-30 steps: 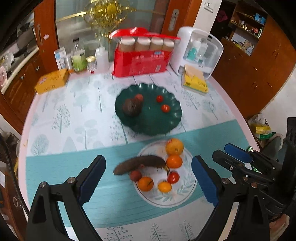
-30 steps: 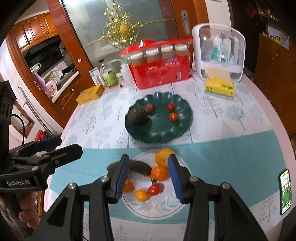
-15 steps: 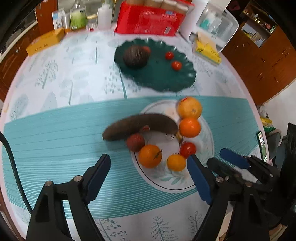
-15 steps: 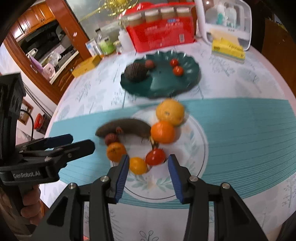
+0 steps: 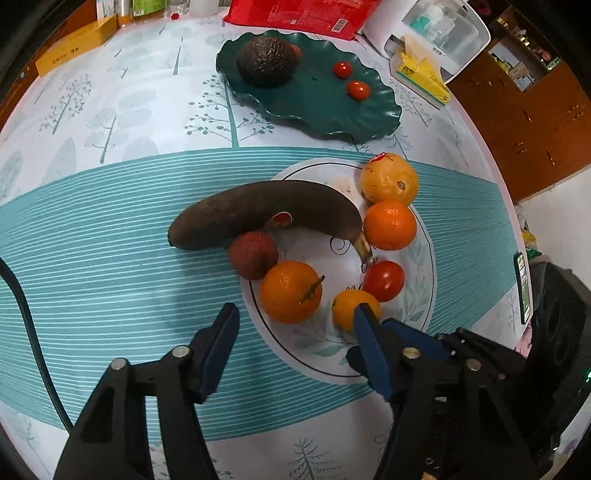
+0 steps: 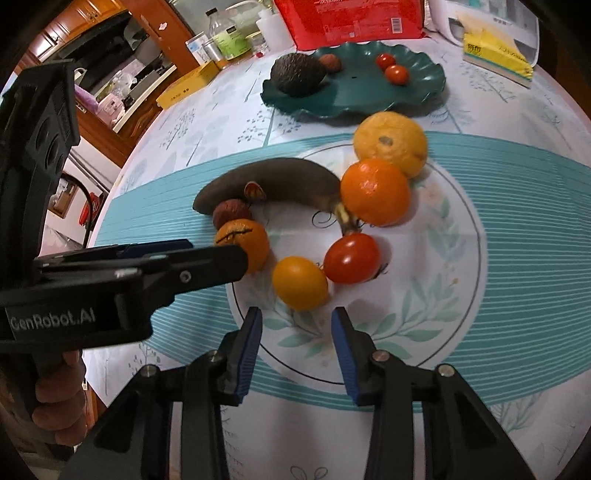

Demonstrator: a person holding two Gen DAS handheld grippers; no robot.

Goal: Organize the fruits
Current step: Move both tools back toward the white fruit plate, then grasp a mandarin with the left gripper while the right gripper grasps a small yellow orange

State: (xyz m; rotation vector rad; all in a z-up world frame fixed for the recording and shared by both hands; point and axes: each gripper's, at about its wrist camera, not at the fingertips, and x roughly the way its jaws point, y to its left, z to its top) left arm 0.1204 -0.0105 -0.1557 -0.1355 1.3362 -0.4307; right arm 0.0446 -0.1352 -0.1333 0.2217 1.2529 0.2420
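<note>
- Both grippers gape, holding nothing: left gripper [image 5: 295, 325] low over the stemmed orange [image 5: 290, 291], right gripper [image 6: 296, 322] just short of the yellow tomato [image 6: 300, 283]
- Fruit rings the white plate [image 6: 443, 295]; banana [image 5: 258, 212] overhangs its rim
- Only the right view shows the lychee [image 6: 330, 62] behind the avocado [image 6: 297, 74] on the green plate [image 6: 369, 99]

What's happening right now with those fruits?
Both tongs open, empty. Right tongs lined up on small yellow-orange fruit on white plate. Red tomato touching it.

Table [image 5: 110, 206], tree-print cloth with teal band.
On it: white plate [image 5: 424, 288], green plate [image 5: 321, 110], red pack [image 5: 295, 14], yellow box [image 5: 74, 48], tissues [image 5: 421, 74], phone [image 5: 522, 288].
</note>
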